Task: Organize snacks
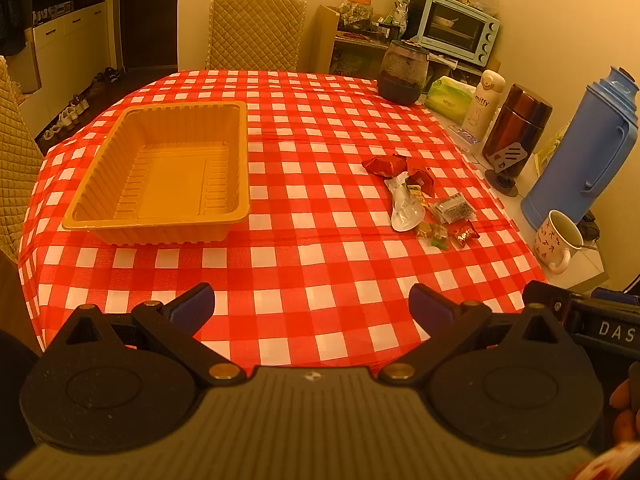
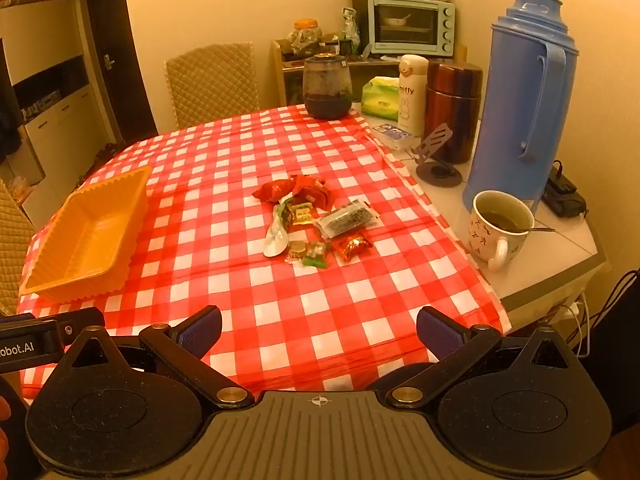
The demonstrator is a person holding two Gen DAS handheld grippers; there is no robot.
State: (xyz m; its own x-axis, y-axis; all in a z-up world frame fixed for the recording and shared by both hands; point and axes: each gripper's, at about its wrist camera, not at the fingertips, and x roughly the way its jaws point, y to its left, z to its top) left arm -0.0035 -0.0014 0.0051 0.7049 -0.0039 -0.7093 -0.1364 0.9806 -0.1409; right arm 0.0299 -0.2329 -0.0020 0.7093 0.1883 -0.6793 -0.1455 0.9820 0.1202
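We hold both grippers low over the near edge of the red-checked tablecloth (image 1: 320, 160). The left gripper (image 1: 311, 308) is spread wide and holds nothing; same for the right gripper (image 2: 319, 330).

The snack pile (image 2: 316, 220) sits mid-cloth on the right: red wrappers, a white packet, a clear pack with dark contents, small candies (all touching or overlapping). The orange plastic tray (image 1: 168, 176) is well apart on the left, with nothing in it.

Between grippers and snacks we see only bare cloth. Beside the cloth's right edge stand a mug (image 2: 500, 228) with a spoon, a blue thermos (image 2: 520, 100), a brown flask (image 2: 454, 108) and a dark jar (image 2: 327, 86).
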